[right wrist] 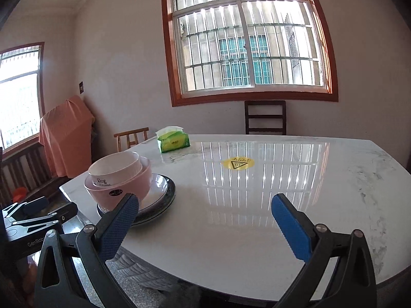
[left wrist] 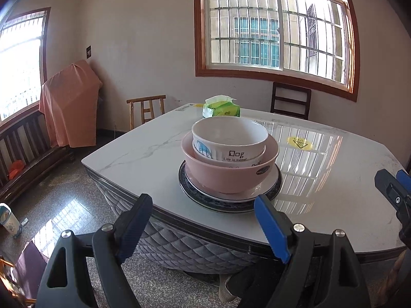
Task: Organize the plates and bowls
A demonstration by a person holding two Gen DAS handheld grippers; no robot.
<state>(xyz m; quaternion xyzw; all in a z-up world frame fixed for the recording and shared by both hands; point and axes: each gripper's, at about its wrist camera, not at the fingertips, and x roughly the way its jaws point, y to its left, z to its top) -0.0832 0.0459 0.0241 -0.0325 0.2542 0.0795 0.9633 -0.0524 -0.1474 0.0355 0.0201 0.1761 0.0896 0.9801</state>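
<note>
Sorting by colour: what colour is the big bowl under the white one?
Pink bowl; clearest in the left wrist view.

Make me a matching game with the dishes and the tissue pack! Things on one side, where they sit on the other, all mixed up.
Things:
1. white bowl
2. pink bowl
3. blue-rimmed plate
4. green tissue pack

Places:
A. bottom of the stack, on the table
B. alone at the table's far side
C. nested on top of the stack
D. on the plates, holding another bowl

Pairs: 1-C, 2-D, 3-A, 4-B
</note>
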